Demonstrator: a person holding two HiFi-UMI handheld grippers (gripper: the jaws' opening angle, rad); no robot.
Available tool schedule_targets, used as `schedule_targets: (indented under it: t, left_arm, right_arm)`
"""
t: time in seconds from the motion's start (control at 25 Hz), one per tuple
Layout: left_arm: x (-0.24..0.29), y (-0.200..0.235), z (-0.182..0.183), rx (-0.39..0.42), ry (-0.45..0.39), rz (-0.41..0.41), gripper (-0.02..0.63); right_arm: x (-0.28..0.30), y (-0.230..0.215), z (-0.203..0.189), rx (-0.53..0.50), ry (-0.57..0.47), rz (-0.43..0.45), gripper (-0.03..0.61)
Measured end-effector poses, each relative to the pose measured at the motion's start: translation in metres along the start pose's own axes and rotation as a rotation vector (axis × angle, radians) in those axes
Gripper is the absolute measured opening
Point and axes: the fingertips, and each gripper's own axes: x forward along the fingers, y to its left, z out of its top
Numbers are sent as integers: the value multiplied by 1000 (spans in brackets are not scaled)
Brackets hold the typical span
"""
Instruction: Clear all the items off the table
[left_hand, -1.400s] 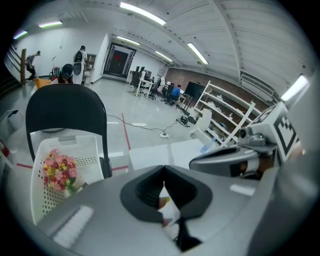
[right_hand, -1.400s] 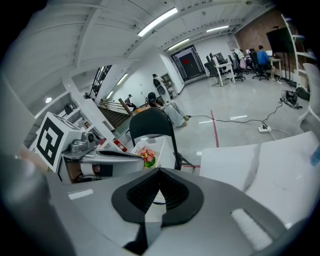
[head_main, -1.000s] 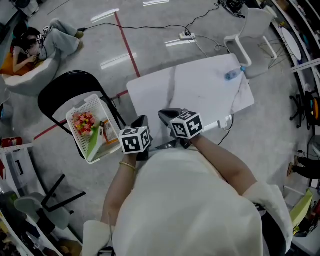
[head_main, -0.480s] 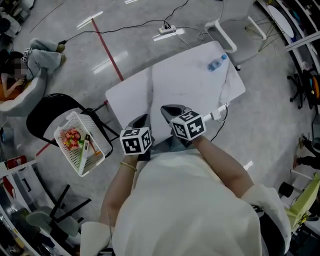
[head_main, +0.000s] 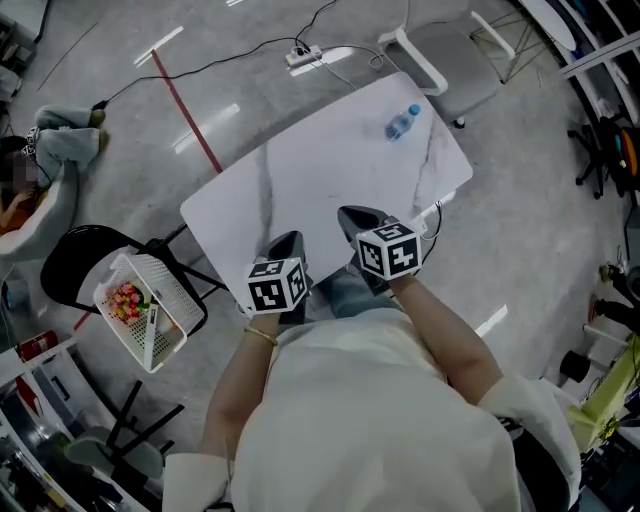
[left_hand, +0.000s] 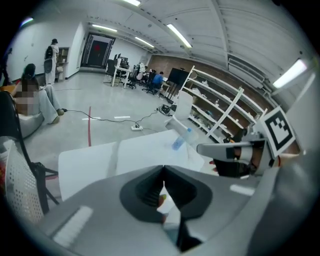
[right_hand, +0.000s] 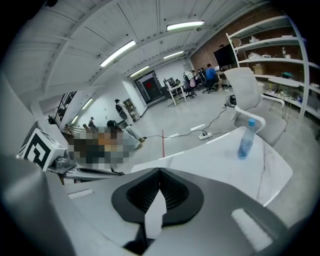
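Bottle (head_main: 402, 121) stands at the tabletop's (head_main: 300, 190) far corner, seemingly beyond reach, so left gripper (head_main: 287, 242) and right gripper (head_main: 356, 215) hover empty, jaws closed.

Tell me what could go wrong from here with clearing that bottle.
The water bottle stands upright near the far edge of the table, so a clumsy touch may tip it off. The left gripper and right gripper are both shut and empty; reaching in without opening would likely push the bottle rather than grip it.
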Motion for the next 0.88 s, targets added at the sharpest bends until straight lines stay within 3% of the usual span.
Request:
schedule_targets:
  t: [0.36,0.88]
  left_arm:
    - [56,-51,5,14,58,-17,8]
    - [143,-84,31,64,110,-42,9]
  right_arm:
    - [-10,-108,3,92,-10,-109,13]
    - [19,-240,13,146,-12,-248,145]
